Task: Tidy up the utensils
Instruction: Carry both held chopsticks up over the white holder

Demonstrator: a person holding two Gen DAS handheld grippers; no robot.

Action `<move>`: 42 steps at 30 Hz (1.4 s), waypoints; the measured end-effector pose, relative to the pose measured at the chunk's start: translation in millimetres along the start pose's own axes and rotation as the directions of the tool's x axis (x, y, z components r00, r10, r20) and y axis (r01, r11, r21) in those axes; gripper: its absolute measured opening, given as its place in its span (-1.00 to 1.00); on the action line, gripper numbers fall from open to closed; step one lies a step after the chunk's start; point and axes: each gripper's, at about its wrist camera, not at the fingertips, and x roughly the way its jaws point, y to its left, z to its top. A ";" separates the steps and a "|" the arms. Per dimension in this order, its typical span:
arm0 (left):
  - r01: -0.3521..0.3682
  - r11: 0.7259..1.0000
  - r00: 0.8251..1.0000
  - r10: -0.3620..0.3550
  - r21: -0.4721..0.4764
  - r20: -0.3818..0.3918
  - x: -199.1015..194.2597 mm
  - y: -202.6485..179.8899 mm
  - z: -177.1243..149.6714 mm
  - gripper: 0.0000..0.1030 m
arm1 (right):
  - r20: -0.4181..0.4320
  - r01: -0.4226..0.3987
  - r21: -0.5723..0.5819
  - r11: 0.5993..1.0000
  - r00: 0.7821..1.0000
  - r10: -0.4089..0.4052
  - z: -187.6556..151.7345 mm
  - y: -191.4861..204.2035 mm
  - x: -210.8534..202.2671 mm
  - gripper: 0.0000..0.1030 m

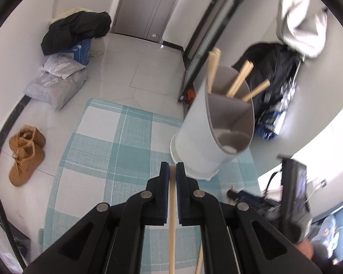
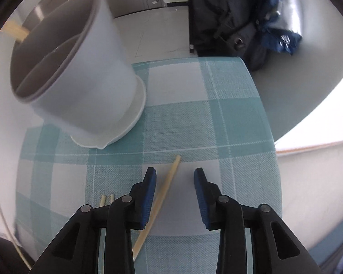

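A: How far along is the sorting?

B: Partway, I'd judge. Four chopsticks [image 1: 239, 78] already stand in the far compartment of the holder [image 1: 201, 137] on the mat [image 1: 116, 137]; its near compartment looks empty.

A: And the left gripper [image 1: 172, 167]?

B: Clamped tight on one chopstick [image 1: 171, 205], raised just beside the holder's base and not yet dropped in.

A: The right gripper [image 2: 175, 175]?

B: Jaws partly spread, holding nothing. A loose stick [image 2: 162, 194] lies on the mat between them, nearer the left jaw. Two more tips [image 2: 106, 199] show beside it.

A: So what remains?

B: At least those, it seems.
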 end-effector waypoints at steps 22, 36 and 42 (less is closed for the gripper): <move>0.011 0.999 0.999 -0.013 0.034 0.042 -6.3 -11.0 0.4 -0.96 | 0.276 -0.279 0.109 0.954 0.930 0.241 -13.1 -35.2 -56.2 -0.91; 0.038 0.995 0.978 -0.057 0.095 0.199 -49.8 -51.2 9.5 -0.96 | 0.503 -0.309 -0.062 0.949 0.812 0.297 -48.7 -26.4 -132.3 -0.91; 0.012 0.993 0.977 -0.036 0.113 0.211 -54.1 -63.5 12.6 -0.96 | 0.516 -0.322 -0.079 0.943 0.797 0.315 -51.4 -26.2 -138.9 -0.91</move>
